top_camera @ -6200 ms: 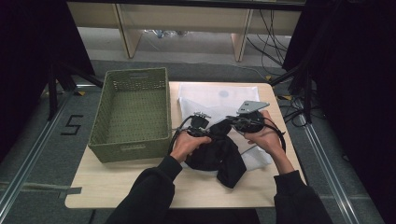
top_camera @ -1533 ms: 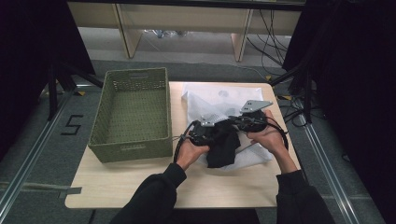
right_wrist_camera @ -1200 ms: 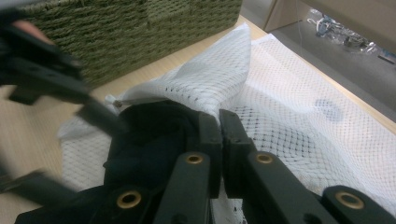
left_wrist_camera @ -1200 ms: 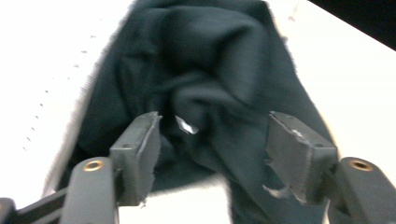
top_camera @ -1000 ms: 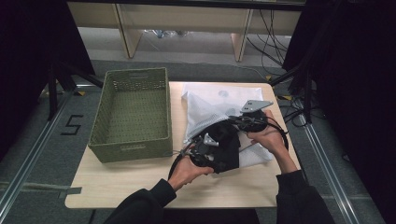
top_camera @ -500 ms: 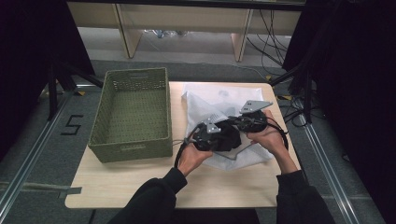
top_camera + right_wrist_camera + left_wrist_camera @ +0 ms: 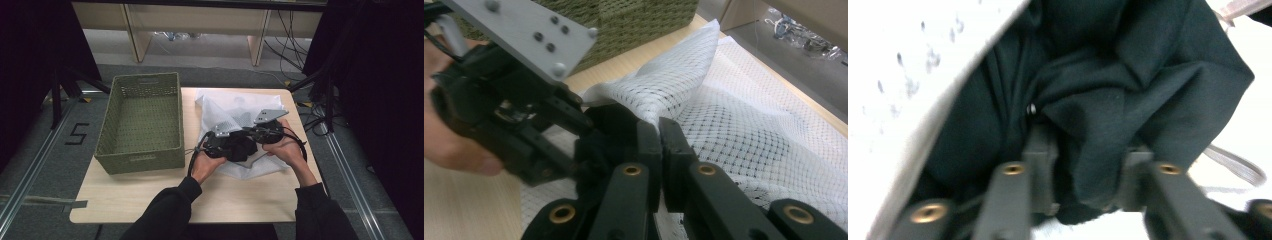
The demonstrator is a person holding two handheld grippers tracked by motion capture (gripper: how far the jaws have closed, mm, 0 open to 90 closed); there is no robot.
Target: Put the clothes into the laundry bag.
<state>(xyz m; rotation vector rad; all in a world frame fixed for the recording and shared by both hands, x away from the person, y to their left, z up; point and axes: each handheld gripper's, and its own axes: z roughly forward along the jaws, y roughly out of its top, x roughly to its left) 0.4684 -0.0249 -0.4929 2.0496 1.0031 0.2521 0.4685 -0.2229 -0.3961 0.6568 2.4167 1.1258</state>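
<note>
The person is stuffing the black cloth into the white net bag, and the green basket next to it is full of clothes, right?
Not quite. The green basket is empty; the high view shows its bare bottom. The rest is right: the left claw has the black cloth between its jaws at the mouth of the white net bag, and the right claw pinches the bag's edge.

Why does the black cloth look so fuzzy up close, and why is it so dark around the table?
Left gripper view: the black cloth sits very near the lens, so it blurs, and the white mesh bag washes out. High view: light falls on the table; the sides stay black. Right gripper view: mesh sharp.
</note>
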